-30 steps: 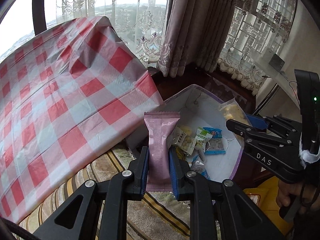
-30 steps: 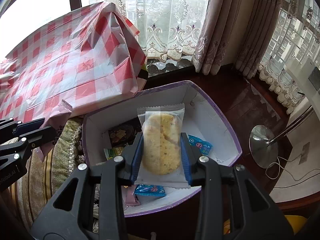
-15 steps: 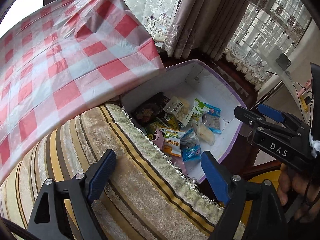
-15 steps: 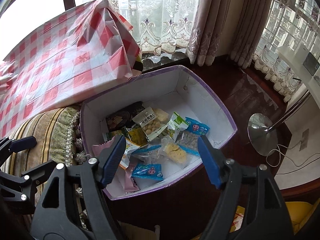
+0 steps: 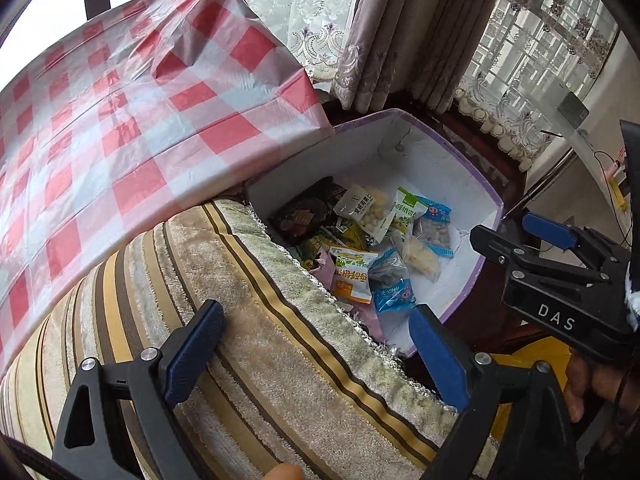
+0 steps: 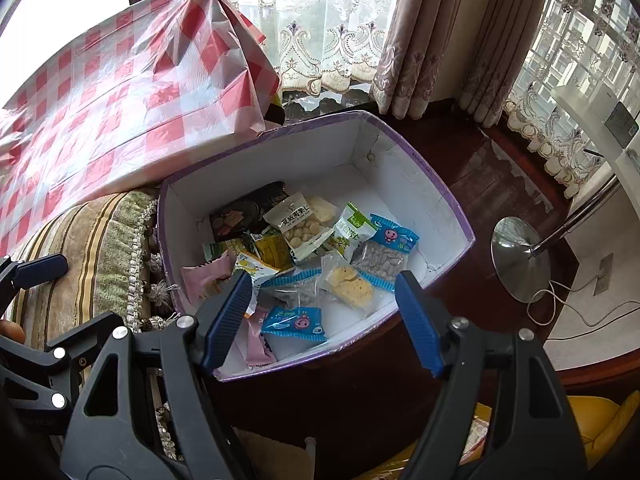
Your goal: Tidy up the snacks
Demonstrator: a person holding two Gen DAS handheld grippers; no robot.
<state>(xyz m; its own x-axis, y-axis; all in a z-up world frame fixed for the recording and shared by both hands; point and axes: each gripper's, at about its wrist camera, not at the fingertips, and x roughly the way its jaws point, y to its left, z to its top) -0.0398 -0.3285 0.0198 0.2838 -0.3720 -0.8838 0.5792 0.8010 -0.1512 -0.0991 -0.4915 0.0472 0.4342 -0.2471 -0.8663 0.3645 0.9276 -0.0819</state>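
Note:
A purple-rimmed white box [image 6: 424, 184] holds several snack packets. A clear packet with yellow crackers [image 6: 349, 286] lies near its front, and a pink packet [image 6: 204, 276] lies at its left wall. The box also shows in the left wrist view [image 5: 472, 184], with the cracker packet [image 5: 420, 258] inside. My right gripper [image 6: 324, 312] is open and empty above the box's near edge. My left gripper [image 5: 316, 344] is open and empty over the striped cushion [image 5: 248, 340], left of the box. The right gripper also appears in the left wrist view [image 5: 532, 236], open.
A red-checked plastic cloth [image 5: 120, 128] covers a raised surface behind the cushion and overhangs the box's far left corner. Curtains [image 6: 416, 40] hang behind. A lamp base [image 6: 518, 258] and a cable lie on the floor to the right. Something yellow [image 6: 592, 424] sits at the lower right.
One second ago my left gripper held the pink packet and my right held the cracker packet over the box. Both have opened; both packets now lie in the box. Both grippers have drawn back.

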